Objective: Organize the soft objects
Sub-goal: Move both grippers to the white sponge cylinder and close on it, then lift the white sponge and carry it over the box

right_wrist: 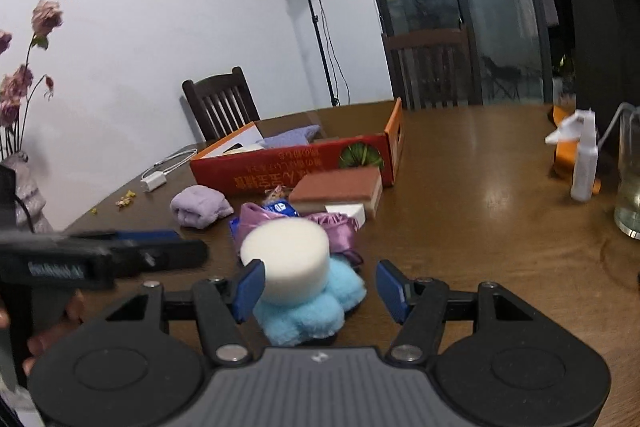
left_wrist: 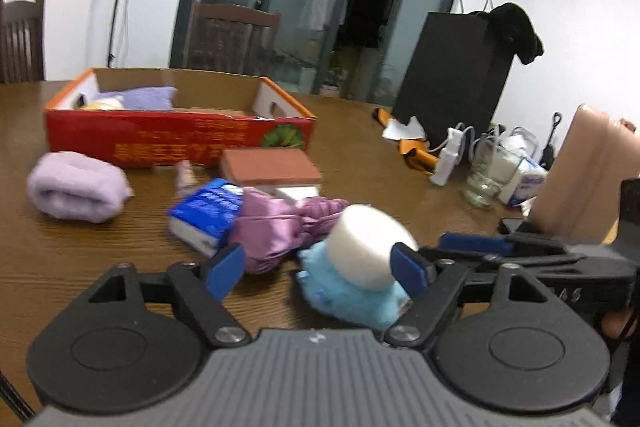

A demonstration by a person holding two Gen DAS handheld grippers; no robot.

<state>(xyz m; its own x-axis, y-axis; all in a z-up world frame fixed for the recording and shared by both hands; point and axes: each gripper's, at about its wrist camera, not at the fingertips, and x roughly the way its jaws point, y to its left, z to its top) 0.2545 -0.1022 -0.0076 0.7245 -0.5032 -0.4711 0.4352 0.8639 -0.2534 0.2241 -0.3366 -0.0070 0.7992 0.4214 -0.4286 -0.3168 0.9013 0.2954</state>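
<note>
Far ahead of my right jaws I see a light stand (right_wrist: 310, 7) against the wall, two chairs (right_wrist: 219, 103) behind the table (right_wrist: 480, 187), and a charger (right_wrist: 154, 182) off to the left beside dried flowers (right_wrist: 24, 67). To the right of my left jaws stand a spray bottle (left_wrist: 448, 157), a glass (left_wrist: 486, 175) and a black box (left_wrist: 452, 79).
</note>
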